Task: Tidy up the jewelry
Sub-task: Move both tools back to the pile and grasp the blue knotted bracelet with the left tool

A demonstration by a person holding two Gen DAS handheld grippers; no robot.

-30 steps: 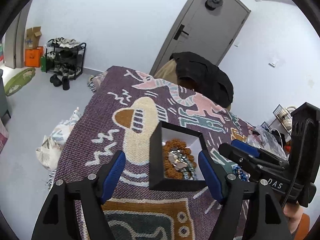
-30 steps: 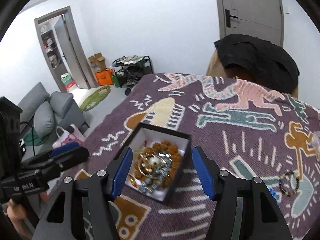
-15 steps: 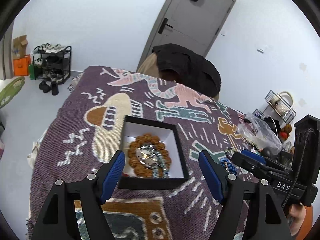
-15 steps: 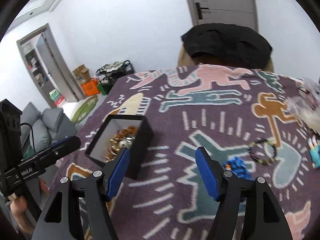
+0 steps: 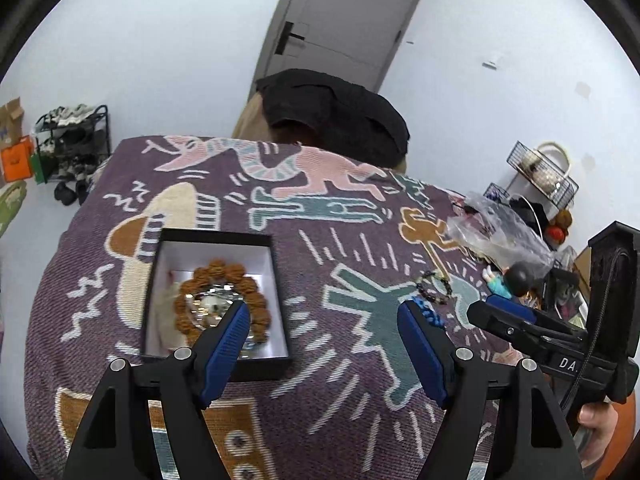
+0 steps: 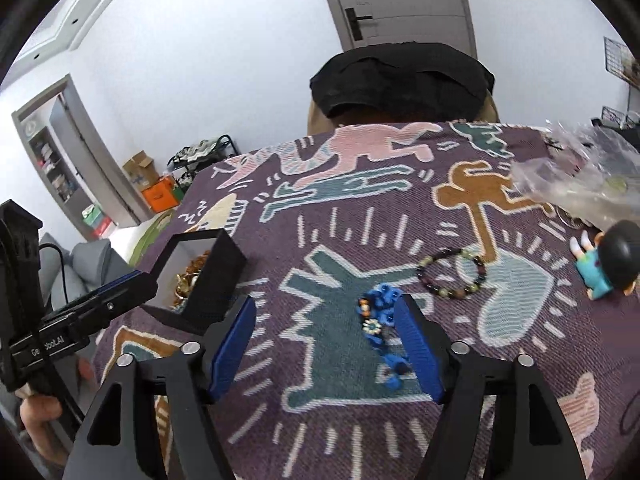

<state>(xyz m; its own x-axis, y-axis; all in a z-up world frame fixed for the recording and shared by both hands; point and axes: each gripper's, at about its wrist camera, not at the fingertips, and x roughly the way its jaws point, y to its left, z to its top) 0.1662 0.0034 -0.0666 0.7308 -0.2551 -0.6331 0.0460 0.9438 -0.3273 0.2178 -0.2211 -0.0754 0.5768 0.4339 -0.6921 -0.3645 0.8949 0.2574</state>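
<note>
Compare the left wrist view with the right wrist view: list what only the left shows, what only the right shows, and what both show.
Only the left wrist view looks down into the black box, so the brown bead ring shows whole around silvery pieces; it also shows the wire basket.

Only the right wrist view shows the blue bead piece clearly, beside the right gripper, plus the grey sofa.

Both show the patterned blanket, the dark bead bracelet, the plastic bag, the doll, and the open left gripper.
</note>
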